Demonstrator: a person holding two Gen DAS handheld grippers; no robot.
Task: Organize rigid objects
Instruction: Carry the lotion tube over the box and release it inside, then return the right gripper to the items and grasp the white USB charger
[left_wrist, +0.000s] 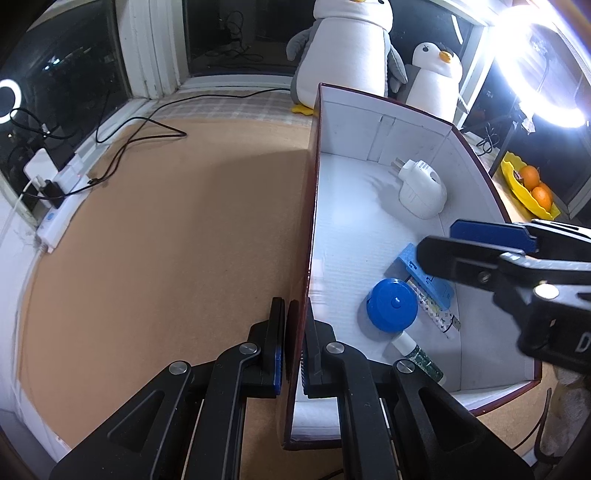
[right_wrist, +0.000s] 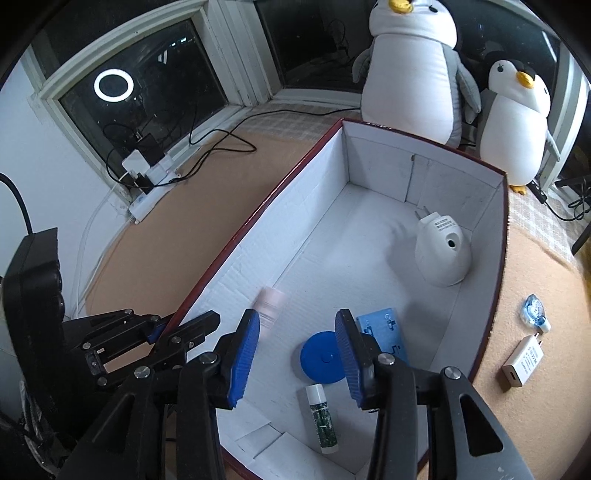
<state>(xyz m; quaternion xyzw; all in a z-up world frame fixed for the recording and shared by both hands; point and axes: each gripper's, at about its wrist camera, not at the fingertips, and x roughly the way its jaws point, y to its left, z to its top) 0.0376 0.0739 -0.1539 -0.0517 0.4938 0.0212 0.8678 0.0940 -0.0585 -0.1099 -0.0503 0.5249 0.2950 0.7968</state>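
A white-lined cardboard box (left_wrist: 384, 136) (right_wrist: 295, 206) with dark red outer walls stands on the tan mat. My left gripper (left_wrist: 291, 308) (right_wrist: 162, 328) is shut on its left wall. My right gripper (right_wrist: 295, 319) (left_wrist: 436, 240) hangs open over the box's near end, nothing between its blue pads. A pale pink small object (right_wrist: 269, 301), blurred, shows just past its left fingertip, by the inner wall. In the box lie a white plug-in device (right_wrist: 441, 251) (left_wrist: 421, 190), a blue round tape measure (right_wrist: 319, 358) (left_wrist: 393, 302), a blue flat block (right_wrist: 384, 328) (left_wrist: 410, 258), a green-and-white tube (right_wrist: 321, 417) (left_wrist: 417, 352) and a patterned strip (left_wrist: 436, 310).
On the mat right of the box lie a white USB charger (right_wrist: 522, 360) and a blue-white correction tape (right_wrist: 533, 310). Two plush penguins (right_wrist: 413, 70) (right_wrist: 517, 122) sit behind the box. A power strip with cables (left_wrist: 62, 199) runs along the windowsill. A yellow tray of oranges (left_wrist: 532, 188) is at the right.
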